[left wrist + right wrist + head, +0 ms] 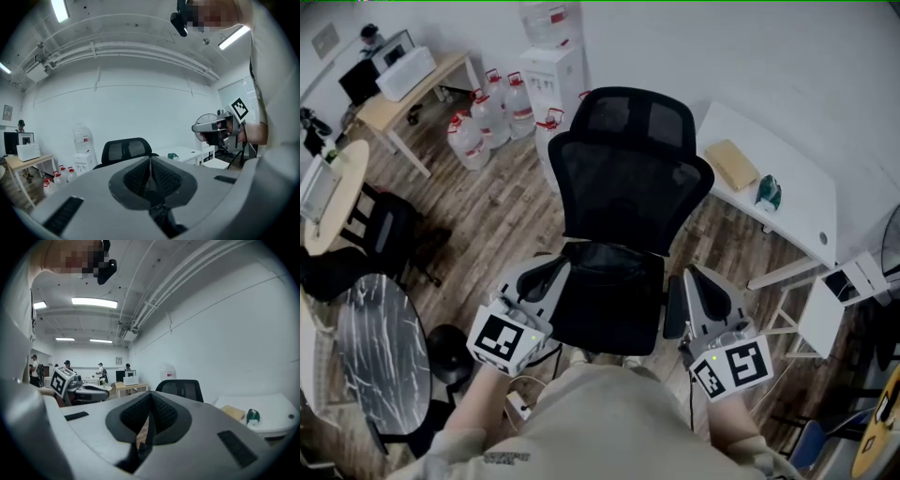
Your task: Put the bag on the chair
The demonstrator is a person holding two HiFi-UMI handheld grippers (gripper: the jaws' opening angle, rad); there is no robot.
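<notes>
The left gripper [150, 169] has its ribbed pads pressed flat together with nothing between them. The right gripper [150, 414] is the same: closed and empty. Both are held out roughly level, one on each side of the seat of the black mesh office chair [628, 173], near its front corners and not touching it.

On the seat lies a dark, slightly glossy, squarish shape that I take to be the bag [609, 295]. It is black on black and its edges are hard to pick out, so I would not swear to it. If that is the bag, it sits flat in the middle of the seat, its back edge against the foot of the backrest, clear of both tongs.

By that reading the task is as good as done: the bag is set down and neither gripper is on it. Nothing seems left but to draw the hands away.

Round about, a white table [797, 202] stands right of the chair. Water bottles [478, 131] cluster by a water dispenser [553, 70] at the wall.
</notes>
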